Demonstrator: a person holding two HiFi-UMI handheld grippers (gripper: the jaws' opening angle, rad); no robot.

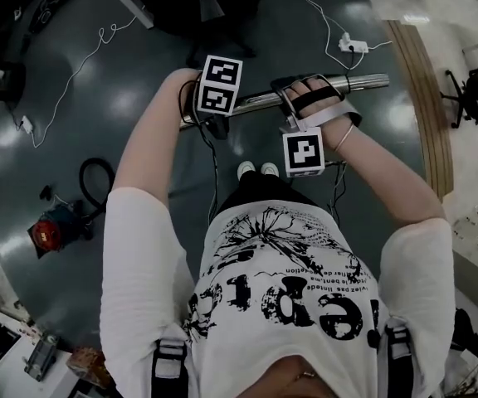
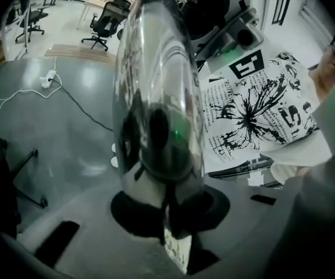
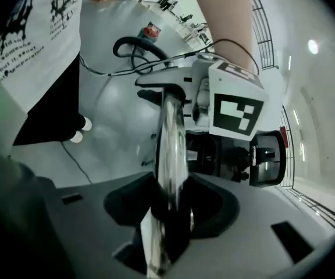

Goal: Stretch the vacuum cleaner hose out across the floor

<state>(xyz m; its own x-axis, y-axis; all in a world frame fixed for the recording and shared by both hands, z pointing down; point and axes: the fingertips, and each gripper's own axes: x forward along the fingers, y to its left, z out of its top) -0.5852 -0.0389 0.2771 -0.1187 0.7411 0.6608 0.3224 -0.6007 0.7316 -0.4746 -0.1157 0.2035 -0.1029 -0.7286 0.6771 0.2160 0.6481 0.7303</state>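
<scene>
I hold a chrome vacuum tube (image 1: 363,81) level in front of the person, above the dark floor. My left gripper (image 1: 214,121) clamps its left part; in the left gripper view the tube (image 2: 156,97) fills the space between the pads, and that gripper (image 2: 164,214) is shut on it. My right gripper (image 1: 305,110) grips further right; in the right gripper view the tube (image 3: 170,150) runs between the pads of this gripper (image 3: 170,214), which press on it. The red vacuum cleaner (image 1: 52,230) stands on the floor at the left, its black hose (image 1: 94,185) looped beside it.
A white power strip (image 1: 351,46) and its cable lie on the floor beyond the tube. A thin white cable (image 1: 73,73) crosses the floor at the left. Office chairs (image 1: 475,98) stand past a curved wooden strip (image 1: 426,114). The person's shoes (image 1: 257,169) are below the tube.
</scene>
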